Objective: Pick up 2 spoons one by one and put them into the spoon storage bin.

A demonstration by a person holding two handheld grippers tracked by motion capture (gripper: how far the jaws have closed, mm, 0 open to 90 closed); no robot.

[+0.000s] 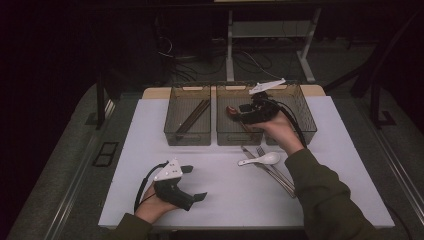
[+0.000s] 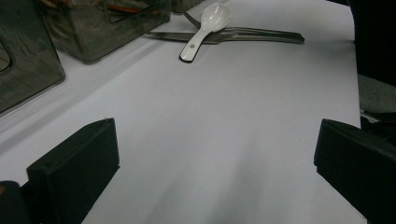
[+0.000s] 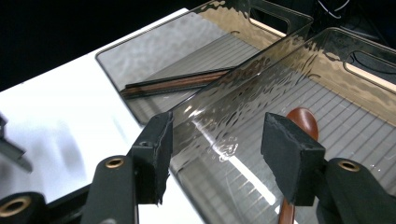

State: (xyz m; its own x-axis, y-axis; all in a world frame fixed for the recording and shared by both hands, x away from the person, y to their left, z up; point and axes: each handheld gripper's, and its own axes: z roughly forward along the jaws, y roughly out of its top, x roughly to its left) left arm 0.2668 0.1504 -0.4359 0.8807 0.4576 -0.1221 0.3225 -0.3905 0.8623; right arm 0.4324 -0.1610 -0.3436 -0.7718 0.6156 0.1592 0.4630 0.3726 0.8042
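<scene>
Three clear bins (image 1: 187, 137), one brown spoon (image 3: 303, 122), one white spoon (image 1: 260, 160)

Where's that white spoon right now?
In the high view the white spoon lies on the table right of centre, across metal cutlery, just before the bins.

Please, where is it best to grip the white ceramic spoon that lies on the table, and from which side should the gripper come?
Probably grip the white ceramic spoon at its handle, coming from above. The handle end is narrow and points away from the metal cutlery under the bowl, so jaws can close across it over bare table. The bowl is wide, rounded and rests on the cutlery.
</scene>
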